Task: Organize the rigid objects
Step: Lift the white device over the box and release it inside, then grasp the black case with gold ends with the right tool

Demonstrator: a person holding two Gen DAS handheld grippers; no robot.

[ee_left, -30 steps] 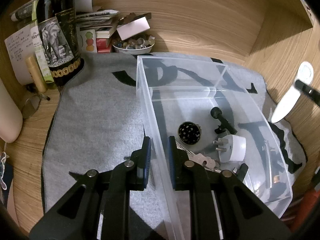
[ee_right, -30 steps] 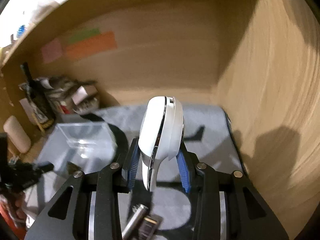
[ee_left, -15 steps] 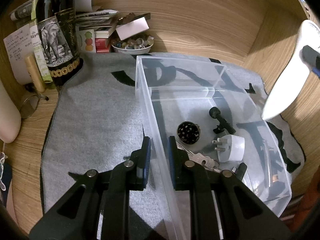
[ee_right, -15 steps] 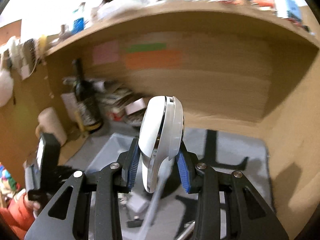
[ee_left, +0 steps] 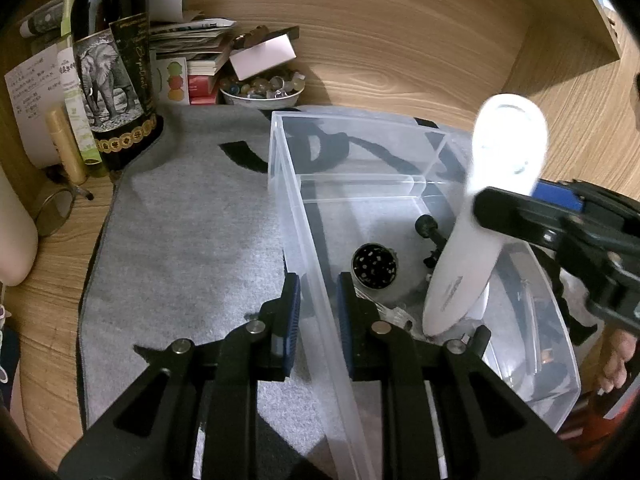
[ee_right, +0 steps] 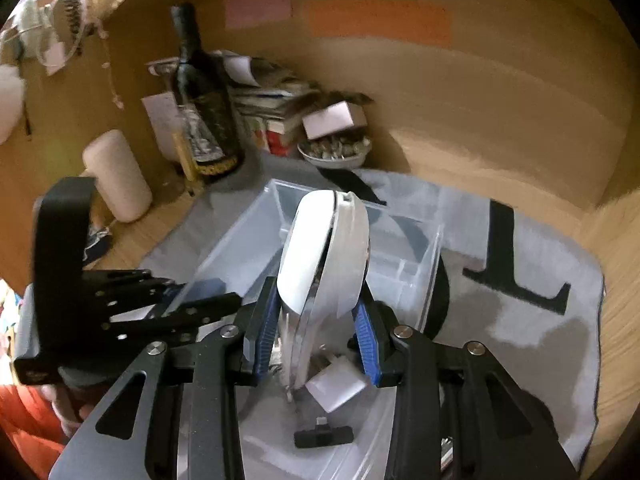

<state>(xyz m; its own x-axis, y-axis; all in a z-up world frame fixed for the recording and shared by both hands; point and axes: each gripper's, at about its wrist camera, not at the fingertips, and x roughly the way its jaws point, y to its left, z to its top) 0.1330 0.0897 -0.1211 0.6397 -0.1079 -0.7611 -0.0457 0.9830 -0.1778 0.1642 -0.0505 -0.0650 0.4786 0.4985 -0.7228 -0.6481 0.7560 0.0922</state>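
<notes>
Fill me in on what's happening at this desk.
A person is sorting small things into a clear plastic bin on a grey mat. The left tool straddles the bin's near wall. The right tool grips a white handheld device and holds it tip-down inside the bin, above a white plug adapter.

One clear plastic bin (ee_left: 316, 300) on one grey mat (ee_left: 192, 240). Two grippers: left gripper (ee_left: 318, 312), right gripper (ee_right: 318, 332). One white handheld device (ee_left: 480, 216). Inside bin: one round black perforated piece (ee_left: 374, 266), one white plug adapter (ee_right: 336, 390), one small black connector (ee_right: 324, 436), one black rod-shaped part (ee_left: 430, 230) (keys there too, count unclear). Behind: one dark bottle (ee_left: 116, 64), one bowl of stones (ee_left: 262, 92), three coloured notes (ee_right: 376, 20) on wall.
</notes>
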